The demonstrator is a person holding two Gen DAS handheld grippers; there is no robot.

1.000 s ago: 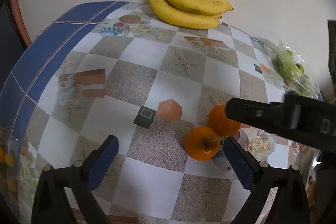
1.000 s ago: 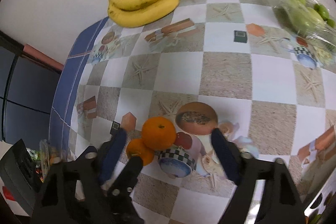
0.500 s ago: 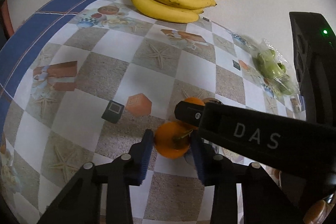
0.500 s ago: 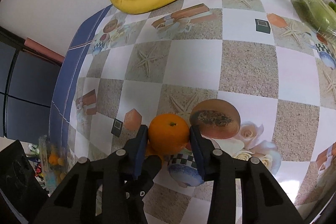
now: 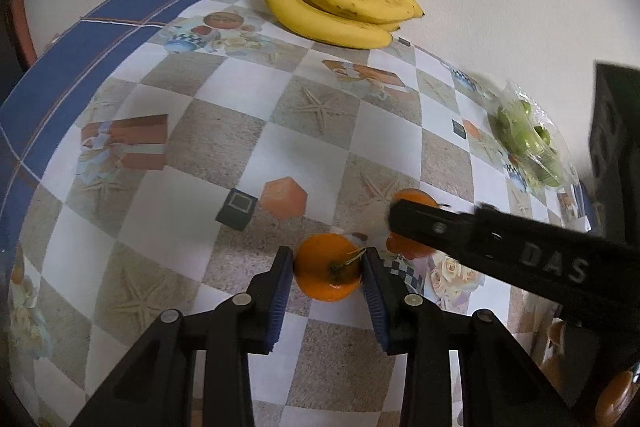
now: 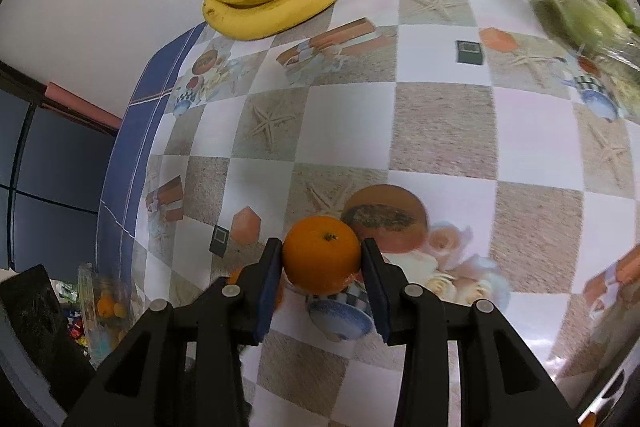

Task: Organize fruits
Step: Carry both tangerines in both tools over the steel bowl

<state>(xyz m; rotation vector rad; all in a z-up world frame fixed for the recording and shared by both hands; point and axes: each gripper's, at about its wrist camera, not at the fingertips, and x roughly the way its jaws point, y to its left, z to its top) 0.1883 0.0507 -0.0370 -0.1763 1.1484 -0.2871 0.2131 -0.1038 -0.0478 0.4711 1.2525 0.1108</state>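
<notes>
Both oranges are now gripped, one per tool, so the picking step looks done, but no sorting shows yet. The left gripper [image 5: 326, 277] has its blue pads pressed on both sides of the stem orange [image 5: 328, 267], and the right gripper [image 6: 322, 265] is clamped in the same way on the second orange [image 6: 322, 255]. Both fruits are near the front of the table [image 5: 224, 139], close beside each other; whether they are lifted off the cloth I cannot tell. The bananas [image 5: 340, 11] lie at the far edge against the wall, and the bag of green fruit [image 5: 528, 143] is at the far right, well apart from them. I judge that carrying the oranges to their place is what is left. The oranges are round, without a long axis; the first points its stem toward the camera, the second shows its small dark end upward. The bananas' long axis runs along the wall, stems to the left.
</notes>
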